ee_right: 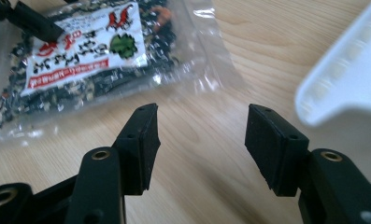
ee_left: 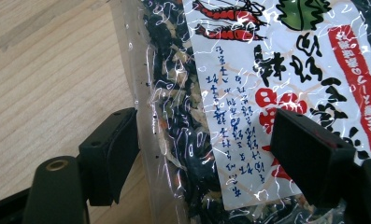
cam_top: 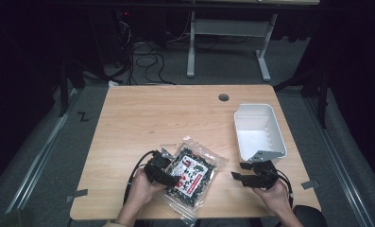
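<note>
Seaweed bag (cam_top: 192,176) lower corner cut off, left hand-held gripper (ee_left: 206,154) astride

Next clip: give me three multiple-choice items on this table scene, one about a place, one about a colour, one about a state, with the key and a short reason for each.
1. Where does the clear plastic food packet with the white printed label lie?
A. inside the tub
B. on the wooden table, near its front edge
C. on the floor

2. What colour is the rectangular plastic tub?
A. white
B. blue
C. red

3. How does the right gripper stand?
A. shut on the packet
B. shut on the tub
C. open, nothing between its jaws

Key: 1 B, the high view shows the packet flat on the wood beside the left gripper; 2 A, the tub is white throughout; 3 C, only bare table shows between the jaws.
</note>
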The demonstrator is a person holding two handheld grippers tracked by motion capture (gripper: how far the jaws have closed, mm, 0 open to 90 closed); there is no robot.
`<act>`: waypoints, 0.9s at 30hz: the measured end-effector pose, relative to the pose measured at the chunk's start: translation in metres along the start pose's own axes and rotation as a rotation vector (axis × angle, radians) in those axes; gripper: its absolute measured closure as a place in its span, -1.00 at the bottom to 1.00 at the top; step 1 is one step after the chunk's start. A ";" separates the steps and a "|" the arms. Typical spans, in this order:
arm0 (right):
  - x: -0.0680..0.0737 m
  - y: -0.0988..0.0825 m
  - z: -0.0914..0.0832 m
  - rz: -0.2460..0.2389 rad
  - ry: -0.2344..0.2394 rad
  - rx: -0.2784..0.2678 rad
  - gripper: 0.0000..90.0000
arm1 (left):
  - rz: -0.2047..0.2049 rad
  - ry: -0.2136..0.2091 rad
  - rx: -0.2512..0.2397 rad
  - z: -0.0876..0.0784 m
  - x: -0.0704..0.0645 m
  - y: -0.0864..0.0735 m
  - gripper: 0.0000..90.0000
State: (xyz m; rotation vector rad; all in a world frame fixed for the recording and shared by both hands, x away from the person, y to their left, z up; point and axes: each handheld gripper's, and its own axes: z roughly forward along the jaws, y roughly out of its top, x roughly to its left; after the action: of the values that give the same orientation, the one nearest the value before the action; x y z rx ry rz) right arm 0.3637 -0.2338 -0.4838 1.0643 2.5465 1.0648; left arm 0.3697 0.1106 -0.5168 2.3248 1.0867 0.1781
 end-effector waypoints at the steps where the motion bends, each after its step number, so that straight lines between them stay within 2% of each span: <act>1: 0.002 0.005 0.003 -0.005 0.003 0.010 -0.01 | 0.006 0.002 -0.001 0.000 0.000 0.000 -0.46; 3: 0.005 0.018 0.012 -0.031 0.017 0.044 -0.04 | 0.014 0.000 -0.001 0.000 -0.001 0.000 -0.45; 8: 0.014 0.044 0.029 -0.073 0.004 0.122 -0.07 | 0.028 -0.005 0.003 0.000 0.000 0.000 -0.45; 10: 0.015 0.055 0.036 -0.063 -0.009 0.161 -0.07 | 0.027 -0.007 0.005 -0.001 0.001 0.000 -0.45; 13: 0.015 0.069 0.047 -0.051 -0.060 0.200 -0.07 | 0.025 -0.010 0.008 -0.001 0.001 0.001 -0.44; 16: 0.013 0.079 0.059 -0.047 -0.073 0.250 -0.09 | 0.031 -0.003 0.008 -0.001 0.001 0.001 -0.43; 21: 0.010 0.088 0.082 -0.021 -0.071 0.331 -0.09 | 0.025 0.025 0.015 -0.002 0.003 0.001 -0.46; 24: 0.010 0.090 0.090 -0.012 -0.074 0.356 -0.08 | 0.020 0.047 0.010 -0.003 0.003 0.000 -0.48; 27: 0.006 0.090 0.097 0.010 -0.048 0.375 -0.09 | 0.017 0.059 0.012 -0.004 0.005 0.000 -0.48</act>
State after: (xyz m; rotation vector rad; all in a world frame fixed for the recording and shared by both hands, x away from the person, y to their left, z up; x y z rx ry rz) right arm 0.4482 -0.1327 -0.4923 1.1683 2.7695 0.5632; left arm 0.3717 0.1155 -0.5141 2.3536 1.1000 0.2483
